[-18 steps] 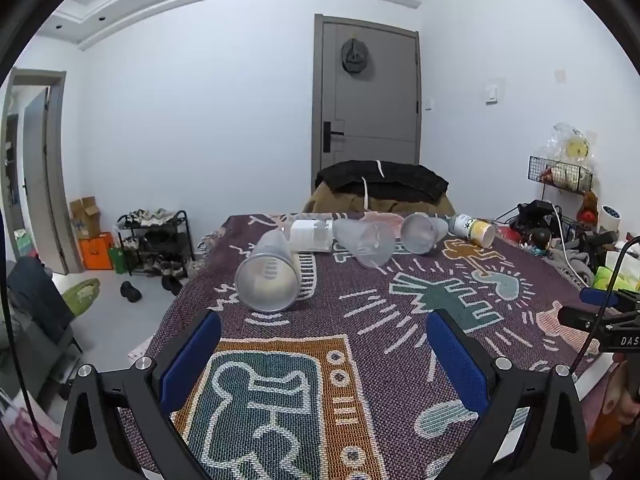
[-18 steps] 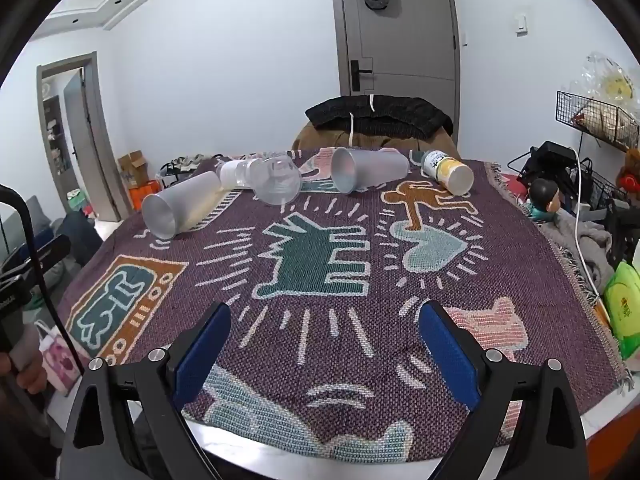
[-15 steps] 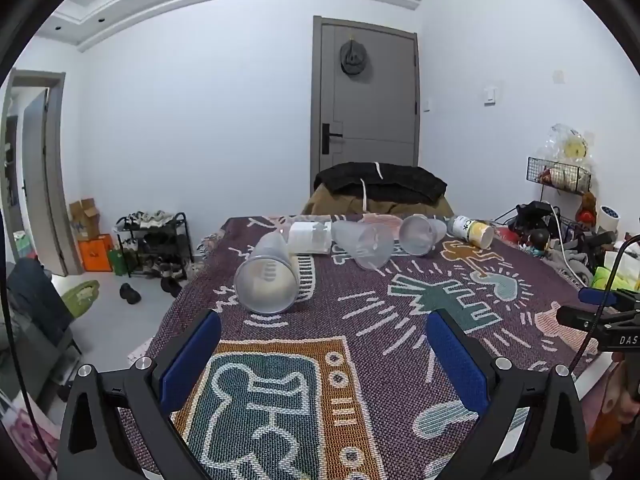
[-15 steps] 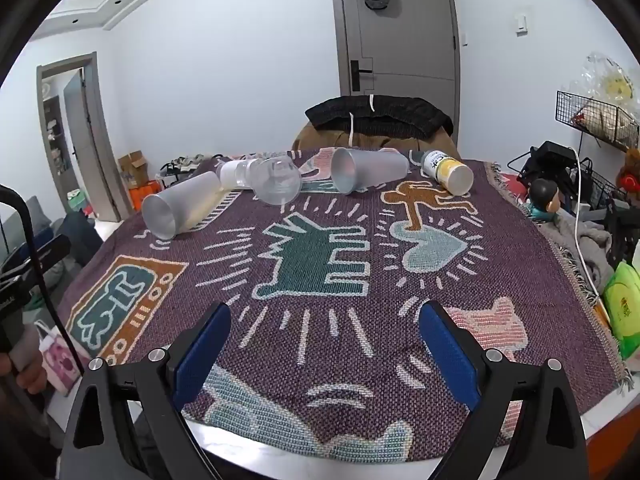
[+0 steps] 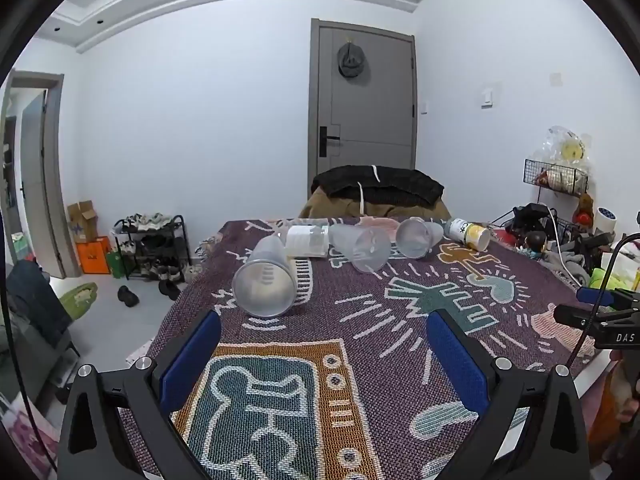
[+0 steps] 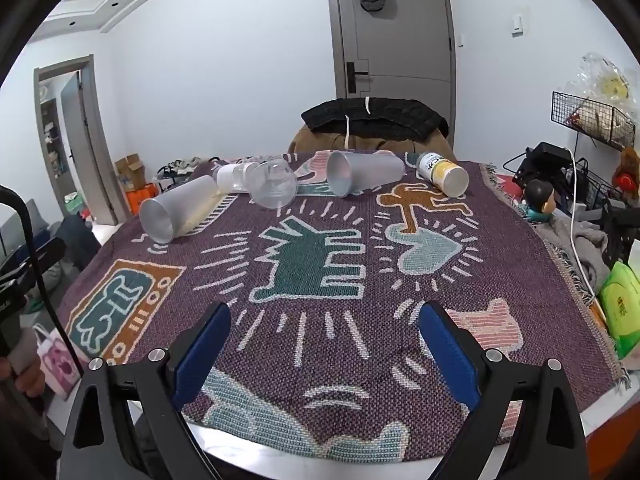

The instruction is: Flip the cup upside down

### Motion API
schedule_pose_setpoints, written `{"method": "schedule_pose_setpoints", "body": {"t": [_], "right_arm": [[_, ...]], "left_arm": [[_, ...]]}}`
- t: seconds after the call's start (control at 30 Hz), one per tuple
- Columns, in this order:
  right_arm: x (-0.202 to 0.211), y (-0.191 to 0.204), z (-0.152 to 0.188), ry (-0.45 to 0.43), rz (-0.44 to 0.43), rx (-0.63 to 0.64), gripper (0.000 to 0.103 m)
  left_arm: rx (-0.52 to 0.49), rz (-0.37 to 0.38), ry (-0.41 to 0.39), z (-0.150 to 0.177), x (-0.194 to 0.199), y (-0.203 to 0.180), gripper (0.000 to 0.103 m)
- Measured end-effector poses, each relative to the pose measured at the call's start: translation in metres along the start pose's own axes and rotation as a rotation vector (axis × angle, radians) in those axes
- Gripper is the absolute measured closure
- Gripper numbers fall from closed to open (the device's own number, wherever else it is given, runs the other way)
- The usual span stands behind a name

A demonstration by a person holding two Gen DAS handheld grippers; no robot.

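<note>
Hovering: left tool (image 5: pixel 323 354) and right tool (image 6: pixel 323 338) both spread, gripping nothing. Nearest frosted cup (image 5: pixel 264 278) lies on its side on the worktop (image 6: pixel 500 280), untouched. Flip not begun.

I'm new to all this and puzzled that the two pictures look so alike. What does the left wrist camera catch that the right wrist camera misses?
Only the left wrist view gives a full look at the shoe rack and the shoes on the floor beside it, and the right gripper's tips edge in.

Only the right wrist view shows the green packet and a doll's head.

Both show the patterned blanket, the frosted cup lying on its side, and open blue fingers.
</note>
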State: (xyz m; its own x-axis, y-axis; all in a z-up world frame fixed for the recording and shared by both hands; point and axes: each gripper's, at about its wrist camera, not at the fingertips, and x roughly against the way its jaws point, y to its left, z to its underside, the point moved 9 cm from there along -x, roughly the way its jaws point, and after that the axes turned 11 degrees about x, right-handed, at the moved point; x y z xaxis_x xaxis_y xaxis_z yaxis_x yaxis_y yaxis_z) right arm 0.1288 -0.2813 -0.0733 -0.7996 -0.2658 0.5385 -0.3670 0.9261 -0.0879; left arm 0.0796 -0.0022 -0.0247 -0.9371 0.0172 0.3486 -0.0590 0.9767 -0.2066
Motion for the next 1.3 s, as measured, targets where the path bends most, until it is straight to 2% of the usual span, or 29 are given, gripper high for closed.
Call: {"method": "schedule_pose_setpoints", "body": {"t": [1.3], "right_arm": [[0.0035,-0.0039,-0.0015,-0.022,0.011,-0.007,0.008]], "left_arm": [[-0.008,-0.006,-0.003,-0.0008,-0.0004,0.0017,0.0]]}}
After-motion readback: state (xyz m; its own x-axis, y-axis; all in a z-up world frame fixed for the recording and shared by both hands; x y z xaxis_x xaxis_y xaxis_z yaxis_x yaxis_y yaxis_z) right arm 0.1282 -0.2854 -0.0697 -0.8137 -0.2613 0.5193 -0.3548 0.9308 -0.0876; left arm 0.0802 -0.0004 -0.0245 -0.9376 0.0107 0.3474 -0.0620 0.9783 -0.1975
